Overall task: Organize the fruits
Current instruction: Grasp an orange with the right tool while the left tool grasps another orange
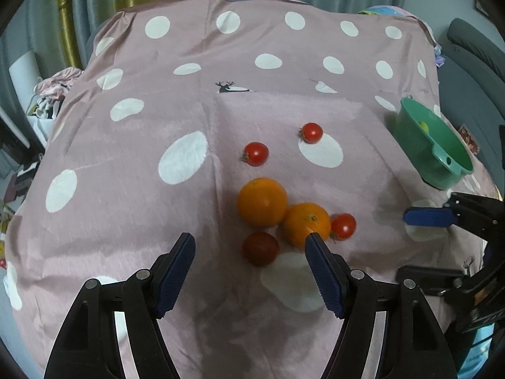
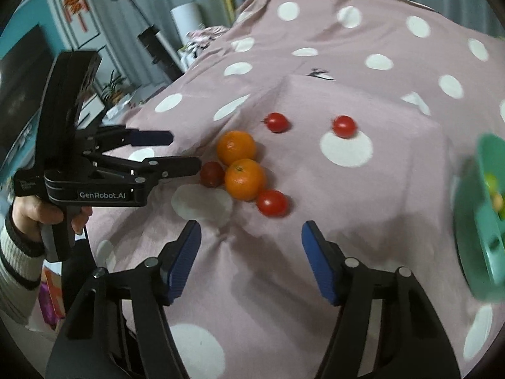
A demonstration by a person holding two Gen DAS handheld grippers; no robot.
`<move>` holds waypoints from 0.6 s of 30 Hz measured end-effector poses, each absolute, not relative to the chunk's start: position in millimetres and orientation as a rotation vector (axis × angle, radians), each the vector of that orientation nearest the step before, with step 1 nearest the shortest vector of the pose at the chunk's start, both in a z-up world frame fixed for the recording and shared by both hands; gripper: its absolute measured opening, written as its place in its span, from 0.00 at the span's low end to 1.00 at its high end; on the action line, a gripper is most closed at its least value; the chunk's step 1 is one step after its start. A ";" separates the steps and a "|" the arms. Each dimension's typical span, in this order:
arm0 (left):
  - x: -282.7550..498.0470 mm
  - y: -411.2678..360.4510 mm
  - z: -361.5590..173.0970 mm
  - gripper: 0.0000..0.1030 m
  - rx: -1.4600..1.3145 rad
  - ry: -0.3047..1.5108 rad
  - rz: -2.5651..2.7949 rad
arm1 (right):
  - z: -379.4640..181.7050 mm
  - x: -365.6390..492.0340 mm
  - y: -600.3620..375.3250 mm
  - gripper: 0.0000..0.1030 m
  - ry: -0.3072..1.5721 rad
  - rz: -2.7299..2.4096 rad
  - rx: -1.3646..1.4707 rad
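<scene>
Two oranges (image 1: 262,201) (image 1: 306,223) lie touching on the pink dotted cloth (image 1: 126,164). A dark red fruit (image 1: 260,248) sits just in front of them and a red tomato (image 1: 343,225) to their right. Two more tomatoes (image 1: 255,153) (image 1: 311,132) lie farther back. My left gripper (image 1: 251,241) is open and empty, its jaws on either side of the dark red fruit. My right gripper (image 2: 251,230) is open and empty, hovering just short of the near tomato (image 2: 272,202). The oranges (image 2: 236,147) (image 2: 245,178) show in the right wrist view too.
A green bowl (image 1: 442,154) holding small yellow-green fruit stands at the cloth's right edge; it shows blurred in the right wrist view (image 2: 483,218). The left gripper (image 2: 176,151) reaches in from the left there. Room clutter surrounds the table.
</scene>
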State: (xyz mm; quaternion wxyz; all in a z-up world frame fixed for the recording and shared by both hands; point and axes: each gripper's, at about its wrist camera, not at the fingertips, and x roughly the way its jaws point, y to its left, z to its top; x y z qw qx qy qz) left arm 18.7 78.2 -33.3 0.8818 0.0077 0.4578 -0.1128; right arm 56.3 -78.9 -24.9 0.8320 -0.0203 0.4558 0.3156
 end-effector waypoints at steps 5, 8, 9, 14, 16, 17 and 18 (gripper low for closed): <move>26.7 84.9 -33.3 0.70 0.026 0.947 -0.233 | -34.1 76.9 -57.1 0.56 0.985 0.697 -0.104; 29.6 88.1 -33.6 0.70 0.032 0.943 -0.237 | -41.2 88.6 -44.8 0.54 1.004 0.704 -0.140; 30.6 89.0 -34.1 0.70 0.034 0.943 -0.239 | -43.7 92.0 -41.1 0.54 1.008 0.706 -0.154; 36.0 91.3 -36.9 0.70 0.039 0.945 -0.252 | -47.3 106.1 -29.5 0.53 1.008 0.707 -0.203; 39.0 92.1 -37.7 0.70 0.039 0.945 -0.259 | -51.3 110.4 -23.7 0.51 1.020 0.708 -0.243; 40.2 92.1 -38.0 0.70 0.041 0.945 -0.262 | -53.0 111.3 -21.0 0.50 1.027 0.720 -0.255; 41.2 91.9 -38.3 0.70 0.044 0.945 -0.265 | -55.0 112.0 -18.0 0.49 1.034 0.728 -0.273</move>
